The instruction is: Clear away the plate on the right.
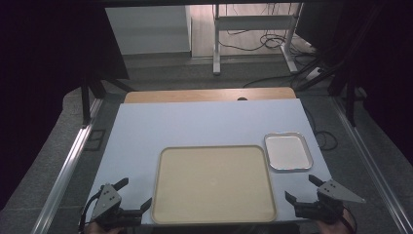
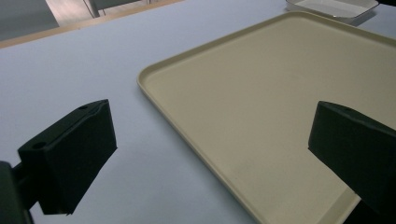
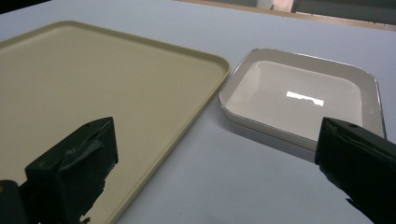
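Note:
A large beige tray [image 1: 213, 183] lies empty at the table's near middle, also in the left gripper view [image 2: 280, 93] and the right gripper view [image 3: 93, 88]. A small white metal-rimmed dish [image 1: 288, 151] sits empty just right of it [image 3: 299, 95]; its far corner shows as the dish [image 2: 334, 7]. My left gripper [image 1: 131, 195] hovers open by the tray's near left corner, jaws wide with nothing between them [image 2: 210, 154]. My right gripper [image 1: 302, 187] stands open at the near right, below the dish, jaws apart and empty [image 3: 215, 168].
The pale blue table top [image 1: 195, 122] stretches back to a wooden strip [image 1: 209, 94]. Metal rails [image 1: 68, 161] run along both sides. Beyond the table stand a desk frame [image 1: 253, 34] and floor cables [image 1: 272, 41].

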